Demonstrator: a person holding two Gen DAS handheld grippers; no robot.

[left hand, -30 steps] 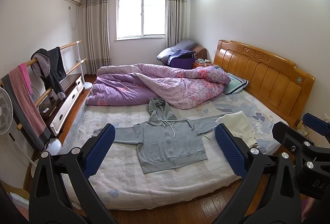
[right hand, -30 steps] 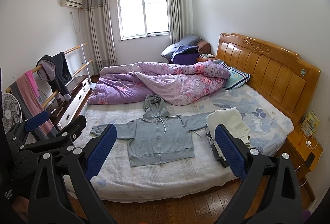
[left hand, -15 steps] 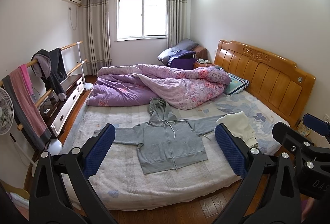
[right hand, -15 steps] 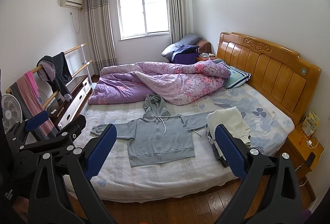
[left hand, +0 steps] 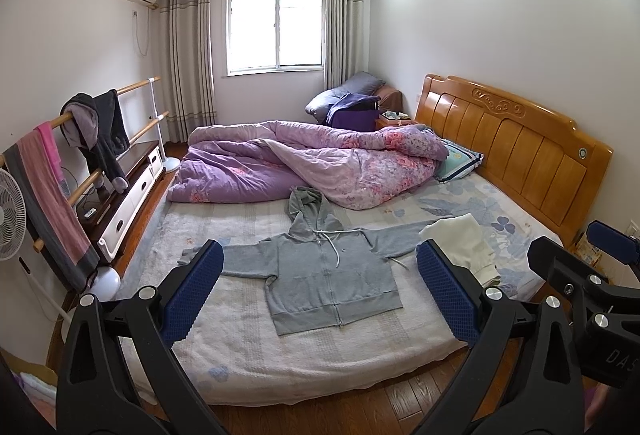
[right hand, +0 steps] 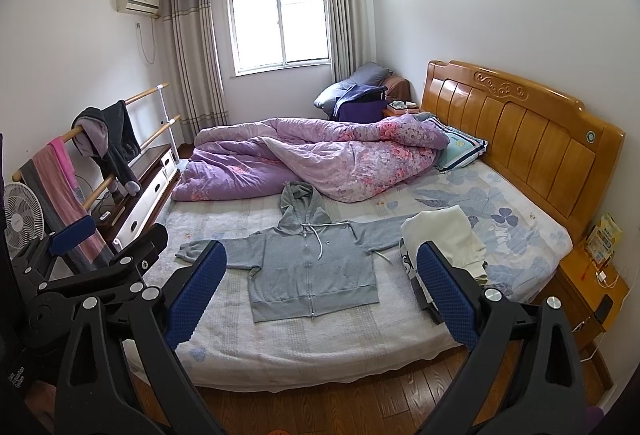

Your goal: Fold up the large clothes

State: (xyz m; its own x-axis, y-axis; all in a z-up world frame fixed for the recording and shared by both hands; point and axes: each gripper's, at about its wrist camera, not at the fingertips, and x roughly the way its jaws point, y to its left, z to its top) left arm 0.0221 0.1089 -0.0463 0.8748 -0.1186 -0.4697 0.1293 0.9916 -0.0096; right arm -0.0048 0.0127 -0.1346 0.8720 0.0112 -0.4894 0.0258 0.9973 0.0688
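A grey zip hoodie (left hand: 328, 275) lies flat on the bed (left hand: 240, 347), front up, sleeves spread, hood toward the quilt; it also shows in the right wrist view (right hand: 312, 271). My left gripper (left hand: 320, 295) is open and empty, held off the near edge of the bed, well short of the hoodie. My right gripper (right hand: 322, 295) is open and empty too, beside the left one. In the right wrist view the left gripper's body (right hand: 80, 275) shows at left. A stack of folded pale clothes (left hand: 464, 243) lies on the hoodie's right sleeve end.
A crumpled purple quilt (left hand: 304, 163) fills the far half of the bed. A wooden headboard (left hand: 520, 139) stands at right, with a nightstand (right hand: 592, 275) beside it. A clothes rail (left hand: 60, 163), a fan (left hand: 10, 219) and a low cabinet (left hand: 128, 191) stand at left.
Both grippers have drifted very slightly; the view is almost the same. The hoodie and the other clothes have not moved.
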